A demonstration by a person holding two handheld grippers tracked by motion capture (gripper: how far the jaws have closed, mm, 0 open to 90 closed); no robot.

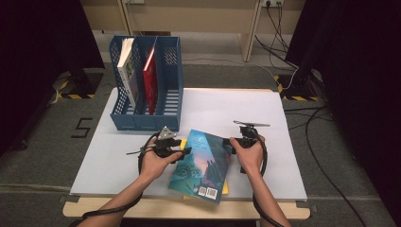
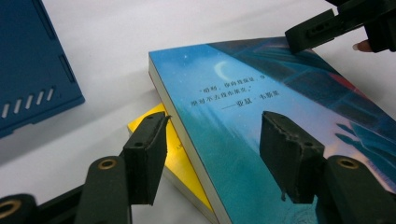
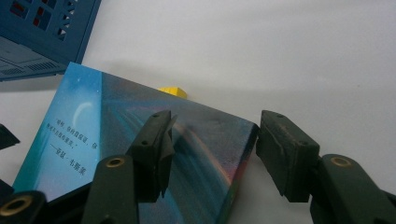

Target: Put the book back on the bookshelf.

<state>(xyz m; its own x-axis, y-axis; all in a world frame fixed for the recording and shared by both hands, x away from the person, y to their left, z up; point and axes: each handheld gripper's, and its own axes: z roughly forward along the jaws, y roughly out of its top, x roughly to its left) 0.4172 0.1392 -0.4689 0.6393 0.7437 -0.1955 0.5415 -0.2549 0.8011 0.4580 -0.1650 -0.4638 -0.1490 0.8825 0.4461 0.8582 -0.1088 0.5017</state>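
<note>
Two hands, two grippers, side by side
Left gripper (image 1: 185,152) and right gripper (image 1: 231,143) point inward, jaws apart; forearms angle in from below.

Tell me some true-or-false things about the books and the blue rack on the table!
1. The blue picture-cover book lies on top of a yellow book. True.
2. The blue plastic file rack is empty. False: a white-spined book and a red book stand in it.
3. The left gripper has open jaws. True.
4. The right gripper holds the red book. False: its open jaws straddle the blue book's edge.
</note>
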